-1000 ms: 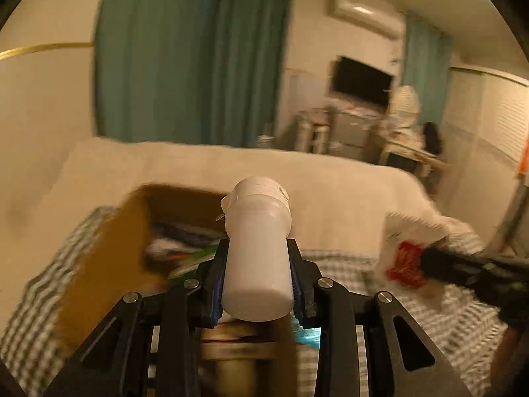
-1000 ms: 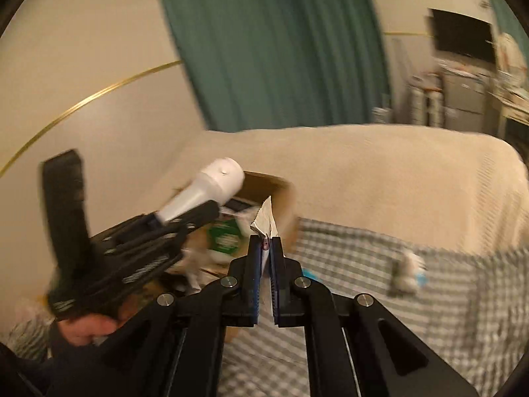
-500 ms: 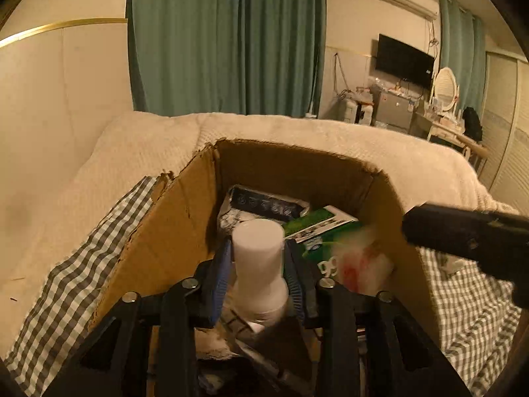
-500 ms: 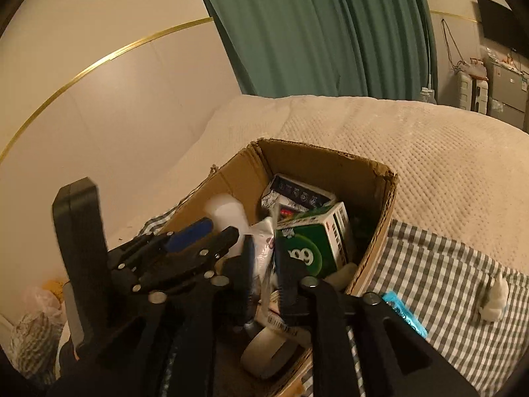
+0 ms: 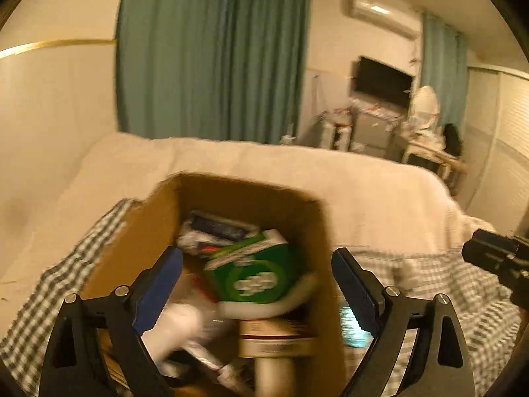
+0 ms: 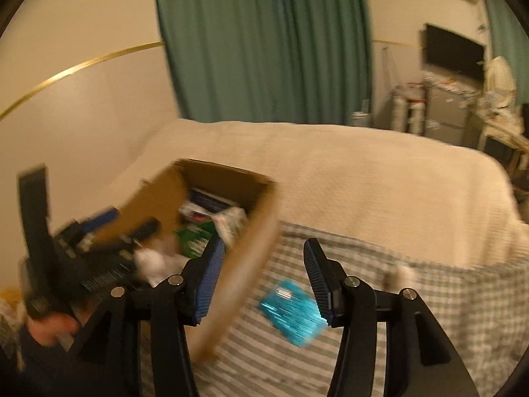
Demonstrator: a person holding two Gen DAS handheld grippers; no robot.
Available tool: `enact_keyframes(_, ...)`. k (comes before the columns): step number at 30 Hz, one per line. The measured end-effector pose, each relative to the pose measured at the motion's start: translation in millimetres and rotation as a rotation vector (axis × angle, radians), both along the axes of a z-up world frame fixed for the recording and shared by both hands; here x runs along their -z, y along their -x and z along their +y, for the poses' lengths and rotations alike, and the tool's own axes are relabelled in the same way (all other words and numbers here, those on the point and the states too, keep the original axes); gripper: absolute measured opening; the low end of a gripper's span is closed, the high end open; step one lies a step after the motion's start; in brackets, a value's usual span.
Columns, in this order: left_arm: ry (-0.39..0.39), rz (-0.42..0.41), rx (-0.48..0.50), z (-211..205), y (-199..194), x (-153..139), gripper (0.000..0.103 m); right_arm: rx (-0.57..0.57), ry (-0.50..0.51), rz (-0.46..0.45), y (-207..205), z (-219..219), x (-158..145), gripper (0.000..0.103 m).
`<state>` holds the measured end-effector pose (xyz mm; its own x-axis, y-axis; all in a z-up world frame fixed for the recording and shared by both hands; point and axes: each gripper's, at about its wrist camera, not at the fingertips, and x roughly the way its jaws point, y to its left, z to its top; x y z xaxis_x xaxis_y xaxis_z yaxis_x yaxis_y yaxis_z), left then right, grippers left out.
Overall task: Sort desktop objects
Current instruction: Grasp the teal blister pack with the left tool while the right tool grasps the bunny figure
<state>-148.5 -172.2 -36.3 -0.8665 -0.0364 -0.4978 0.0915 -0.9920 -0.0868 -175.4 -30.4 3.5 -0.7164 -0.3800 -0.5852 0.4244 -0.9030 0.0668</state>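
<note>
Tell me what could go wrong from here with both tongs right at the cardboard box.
The left tongs are opening over the crowded cardboard box; the white bottle might roll off the pile. The right tongs straddle the box wall while opening and could knock it. The blue packet beside the box could be overlooked.

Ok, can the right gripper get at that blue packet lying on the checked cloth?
Probably yes. The blue packet lies flat on the checked cloth, outside the cardboard box, just ahead of the right gripper, whose jaws are opening with nothing between them. Nothing covers it.

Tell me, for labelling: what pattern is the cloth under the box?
Grey-and-white check cloth; clearest in the right wrist view.
</note>
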Motion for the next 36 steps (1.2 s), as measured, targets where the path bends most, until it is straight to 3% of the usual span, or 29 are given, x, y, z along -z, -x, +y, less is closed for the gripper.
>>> enact_keyframes(4, -0.015, 0.010, 0.062, 51, -10, -12, 0.102, 0.118, -0.017, 0.016, -22, 67, -4, 0.063)
enact_keyframes(7, -0.068, -0.042, 0.097, 87, -15, -8, 0.103, 0.187, -0.022, -0.006, -28, 112, 0, 0.064)
enact_keyframes(10, -0.101, -0.124, 0.087, 122, -17, 10, 0.103, 0.242, -0.017, -0.014, -34, 140, 5, 0.067)
enact_keyframes(15, -0.059, -0.239, 0.008, 164, -6, 57, 0.103, 0.264, 0.031, 0.006, -44, 167, 9, 0.072)
enact_keyframes(22, -0.090, -0.376, -0.139, 167, 17, 111, 0.103, 0.202, 0.019, -0.002, -30, 171, 19, 0.073)
enact_keyframes(25, -0.099, -0.403, -0.216, 161, 32, 126, 0.103, 0.171, 0.019, -0.002, -9, 162, 19, 0.073)
enact_keyframes(28, -0.157, -0.429, -0.251, 153, 48, 145, 0.103, 0.135, 0.029, -0.033, 25, 150, 26, 0.073)
enact_keyframes(33, -0.224, -0.475, -0.327, 142, 70, 169, 0.103, 0.139, 0.017, -0.089, 87, 131, 74, 0.073)
enact_keyframes(36, -0.270, -0.460, -0.358, 135, 79, 176, 0.103, 0.156, 0.023, -0.149, 121, 126, 116, 0.072)
